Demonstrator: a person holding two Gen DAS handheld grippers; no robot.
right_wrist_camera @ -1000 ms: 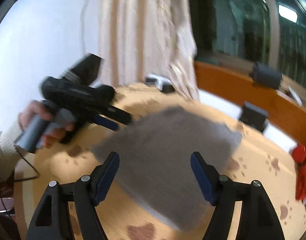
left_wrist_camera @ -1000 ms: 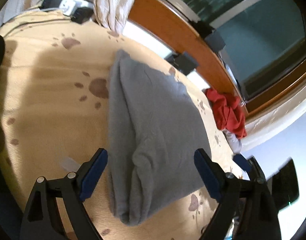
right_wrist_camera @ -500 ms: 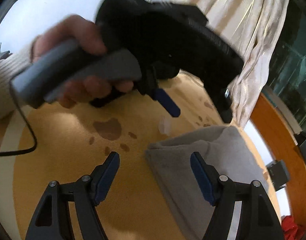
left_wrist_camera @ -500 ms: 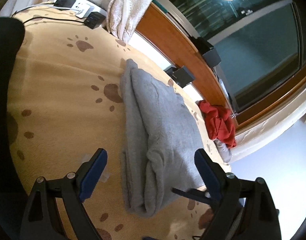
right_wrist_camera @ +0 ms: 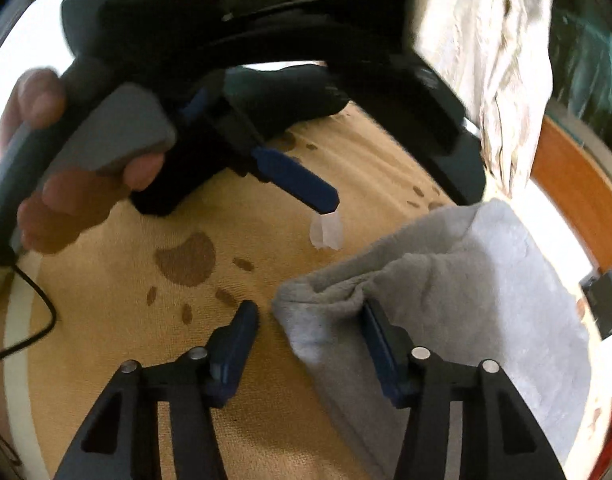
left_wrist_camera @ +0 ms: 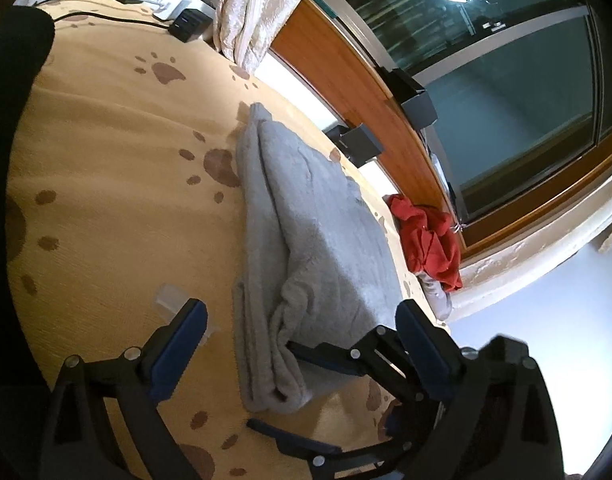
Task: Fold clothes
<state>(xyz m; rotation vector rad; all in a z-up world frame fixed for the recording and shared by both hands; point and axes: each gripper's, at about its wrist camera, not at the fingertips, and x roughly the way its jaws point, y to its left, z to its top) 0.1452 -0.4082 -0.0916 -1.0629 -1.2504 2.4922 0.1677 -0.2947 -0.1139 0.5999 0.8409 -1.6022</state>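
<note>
Since the earlier frame, the right gripper (left_wrist_camera: 290,384) had slid in at the folded grey garment (left_wrist_camera: 306,240) on the paw-print blanket (left_wrist_camera: 106,200); the left gripper (left_wrist_camera: 302,332) hovered wide open above. From the right wrist view, the right gripper (right_wrist_camera: 309,316) straddled the soft, limp corner, jaws apart, best pinched at that thick edge.

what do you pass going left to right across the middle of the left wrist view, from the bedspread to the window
paw-print bedspread → folded grey garment → red garment → wooden window frame → dark window glass
</note>
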